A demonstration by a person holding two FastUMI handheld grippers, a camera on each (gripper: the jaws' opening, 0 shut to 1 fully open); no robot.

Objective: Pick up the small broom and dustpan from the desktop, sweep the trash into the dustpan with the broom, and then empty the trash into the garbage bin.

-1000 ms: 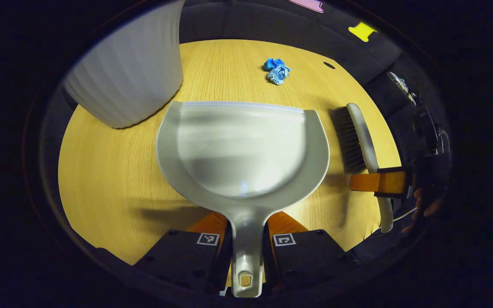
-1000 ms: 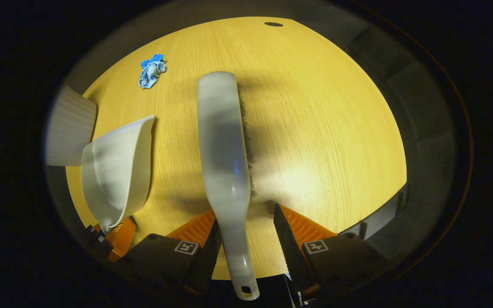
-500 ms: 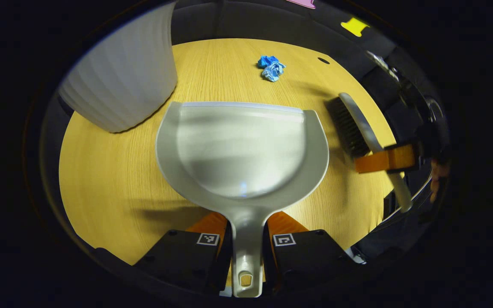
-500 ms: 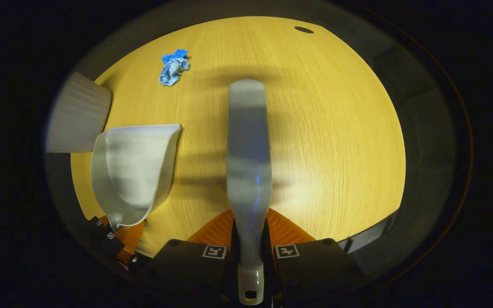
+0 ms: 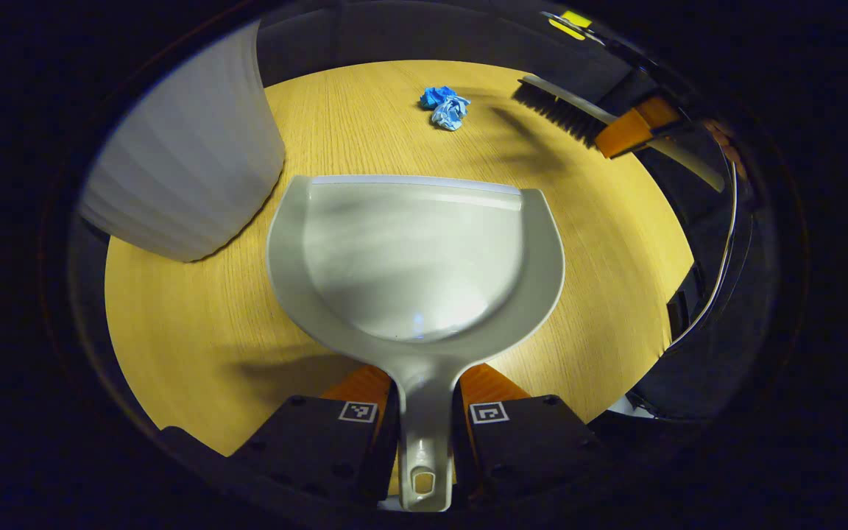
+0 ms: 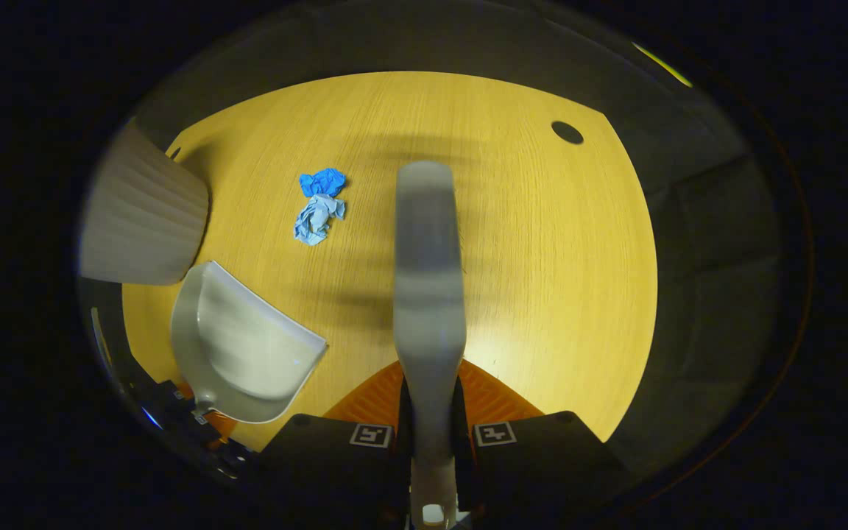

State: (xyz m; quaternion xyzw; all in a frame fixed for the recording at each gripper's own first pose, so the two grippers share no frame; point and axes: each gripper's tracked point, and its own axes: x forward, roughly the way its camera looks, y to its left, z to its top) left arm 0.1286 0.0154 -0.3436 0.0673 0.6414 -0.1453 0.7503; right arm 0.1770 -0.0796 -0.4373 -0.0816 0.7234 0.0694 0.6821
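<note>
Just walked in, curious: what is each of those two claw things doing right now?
Left gripper: closed, its fingers clamped on the dustpan handle.
Right gripper: closed, its fingers clamped on the broom handle.

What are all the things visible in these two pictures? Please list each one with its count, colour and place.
dustpan: 1, grey-white, over the table's near part, handle between the left hand-held gripper's fingers.
broom: 1, pale grey back with dark bristles, held above the table by its handle.
crumpled trash: 1 cluster, blue and light blue, lying on the table beyond the dustpan's lip.
garbage bin: 1, white, ribbed, standing on the table beside the dustpan.
table: 1, light wood, with a dark round hole near its far edge.
left hand-held gripper: 1, shut on the dustpan handle.
right hand-held gripper: 1, shut on the broom handle.
</note>
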